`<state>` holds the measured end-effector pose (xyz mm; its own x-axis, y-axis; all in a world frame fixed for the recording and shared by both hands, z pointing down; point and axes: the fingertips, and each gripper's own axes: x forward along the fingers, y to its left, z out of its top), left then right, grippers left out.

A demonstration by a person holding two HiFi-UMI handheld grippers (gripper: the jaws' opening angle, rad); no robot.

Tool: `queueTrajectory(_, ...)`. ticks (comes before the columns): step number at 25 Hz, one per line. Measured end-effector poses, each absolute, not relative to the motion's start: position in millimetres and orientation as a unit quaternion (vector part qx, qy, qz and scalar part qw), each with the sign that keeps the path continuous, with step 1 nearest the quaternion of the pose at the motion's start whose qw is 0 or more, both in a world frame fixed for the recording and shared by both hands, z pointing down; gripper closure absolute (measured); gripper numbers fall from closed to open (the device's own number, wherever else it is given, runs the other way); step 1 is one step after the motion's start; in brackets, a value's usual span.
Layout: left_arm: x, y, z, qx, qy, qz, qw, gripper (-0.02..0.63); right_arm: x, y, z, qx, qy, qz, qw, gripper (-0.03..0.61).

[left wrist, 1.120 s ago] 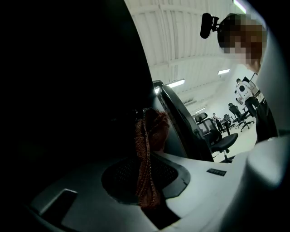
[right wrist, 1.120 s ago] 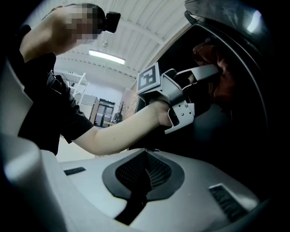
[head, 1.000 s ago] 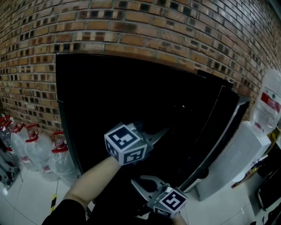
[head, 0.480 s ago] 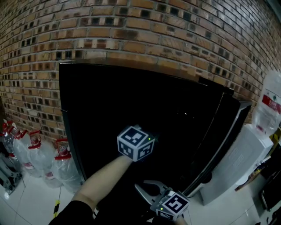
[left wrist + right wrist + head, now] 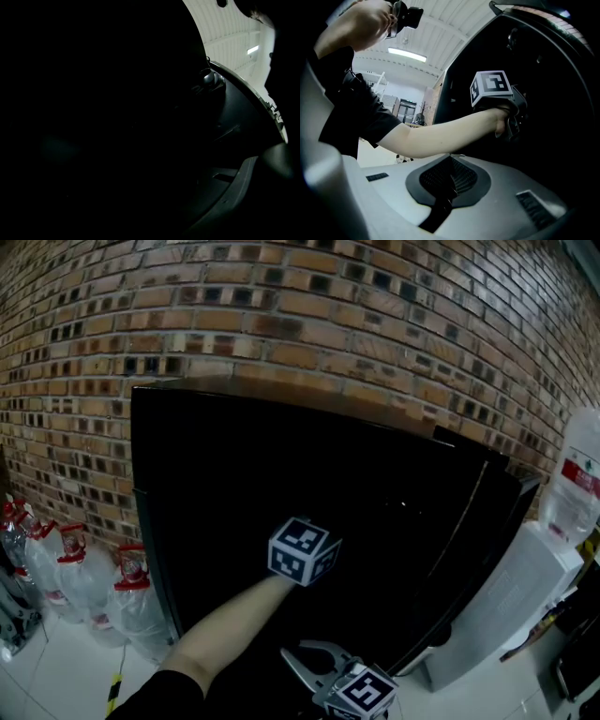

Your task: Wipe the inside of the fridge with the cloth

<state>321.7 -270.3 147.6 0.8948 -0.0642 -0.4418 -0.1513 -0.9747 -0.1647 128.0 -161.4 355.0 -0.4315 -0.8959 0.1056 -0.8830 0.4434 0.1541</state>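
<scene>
Head view: our left gripper [image 5: 309,563] is reached into the black fridge [image 5: 234,465]. Only its marker cube [image 5: 300,545] and our bare forearm [image 5: 230,629] stand out against the dark. Fridge interior wraps the left gripper on all sides, with the open door [image 5: 487,512] off to its right.

Left gripper view is nearly all black. One grey jaw shows low right, and a slice of white ceiling [image 5: 234,33] top right past the door edge. Jaws read as closed. It's too dark for us to tell whether the cloth is pinched between them or where it sits.

Right gripper [image 5: 309,660] sits below and slightly right of the left one, outside the fridge, low by the door's bottom corner. Right gripper view: jaws fully together, nothing between them. That view looks up along our left arm to the left gripper's cube against the dark fridge.

Brick wall [image 5: 328,324] is behind and above the fridge. Clear water jugs [image 5: 84,568] stand on the white tile floor [image 5: 56,671], well left of the left gripper. Water dispenser [image 5: 506,587] with a bottle [image 5: 572,488] on top is well to its right, beyond the door.
</scene>
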Motion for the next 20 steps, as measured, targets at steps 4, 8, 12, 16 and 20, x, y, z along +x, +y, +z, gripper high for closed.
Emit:
queueTrajectory(4,331.4,-282.5,145.7,-0.969,0.06,0.218,0.094,0.561,130.9,-164.3,353.1,0.529,-0.844,-0.037,0.081,0.574)
queueTrajectory(8,339.7,-296.1,146.6,-0.97,0.067,0.214,0.095,0.561,132.8,-168.4,354.6,0.53,-0.844,-0.03,0.069,0.574)
queueTrajectory(12,347.7,-305.1,145.7,-0.968,0.079,0.209,0.117,0.561,136.7,-168.9,357.9,0.531,-0.844,-0.022,0.07,0.574)
queueTrajectory(16,354.2,-313.6,141.4,-0.967,0.093,0.203,0.123,0.563,139.9,-172.0,355.4,0.531,-0.845,-0.021,0.065,0.574)
queueTrajectory(20,360.1,-324.2,141.3,-0.967,0.103,0.198,0.119,0.563,141.2,-173.8,353.6,0.532,-0.844,-0.022,0.064,0.574)
